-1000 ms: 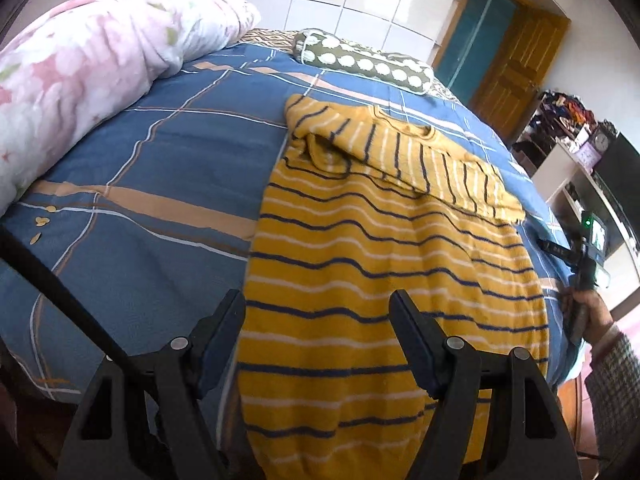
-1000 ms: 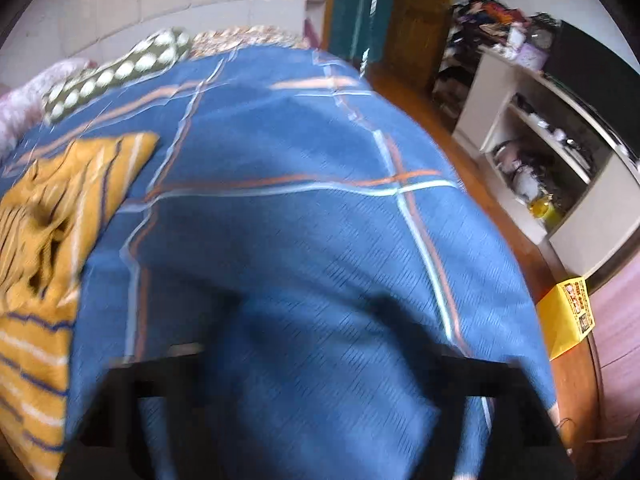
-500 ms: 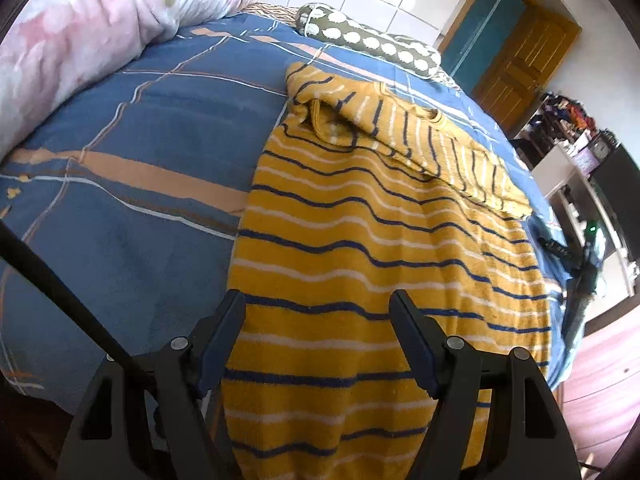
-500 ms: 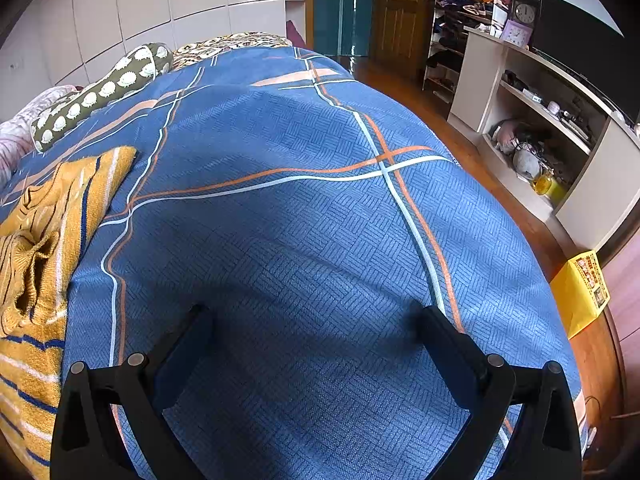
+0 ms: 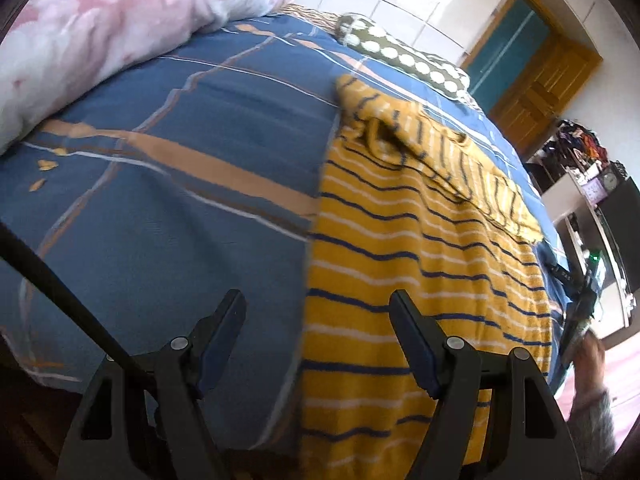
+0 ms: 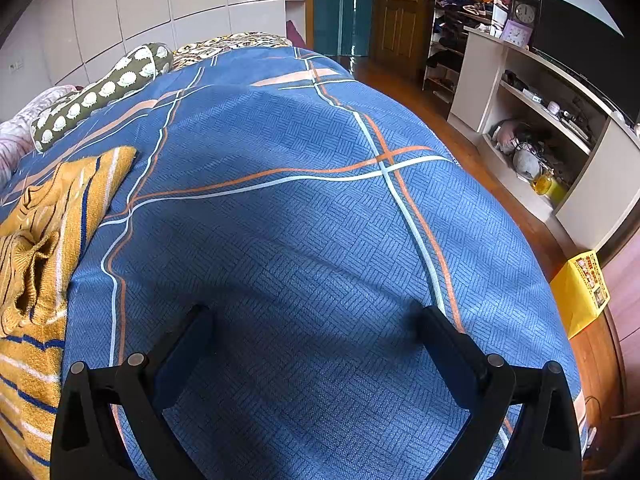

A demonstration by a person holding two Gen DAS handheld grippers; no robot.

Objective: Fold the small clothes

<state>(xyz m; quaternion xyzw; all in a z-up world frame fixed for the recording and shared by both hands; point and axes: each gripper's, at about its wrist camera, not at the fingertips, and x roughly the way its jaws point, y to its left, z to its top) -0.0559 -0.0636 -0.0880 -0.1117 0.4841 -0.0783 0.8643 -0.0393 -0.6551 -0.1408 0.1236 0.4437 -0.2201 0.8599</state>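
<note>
A yellow sweater (image 5: pixel 420 272) with navy and white stripes lies flat on the blue plaid bedspread (image 5: pixel 180 208), one sleeve folded across its chest. My left gripper (image 5: pixel 316 312) hovers open over the sweater's left hem edge, one finger above the bedspread and one above the knit, nothing between them. In the right wrist view the sweater (image 6: pixel 44 240) shows only at the left edge. My right gripper (image 6: pixel 314 324) stands open above bare bedspread (image 6: pixel 300 240), holding nothing. The right gripper and the hand holding it (image 5: pixel 582 320) appear at the sweater's far right in the left wrist view.
A pink floral duvet (image 5: pixel 100 28) is heaped at the bed's far left. A green spotted bolster (image 5: pixel 404 56) lies at the head. White shelving with clutter (image 6: pixel 532 128), a dark screen and a yellow box (image 6: pixel 582 292) stand beyond the bed's right side.
My left gripper has slid left, from over the middle of the sweater to its left edge, and a little lower. The right wrist view went from blurred to sharp.
</note>
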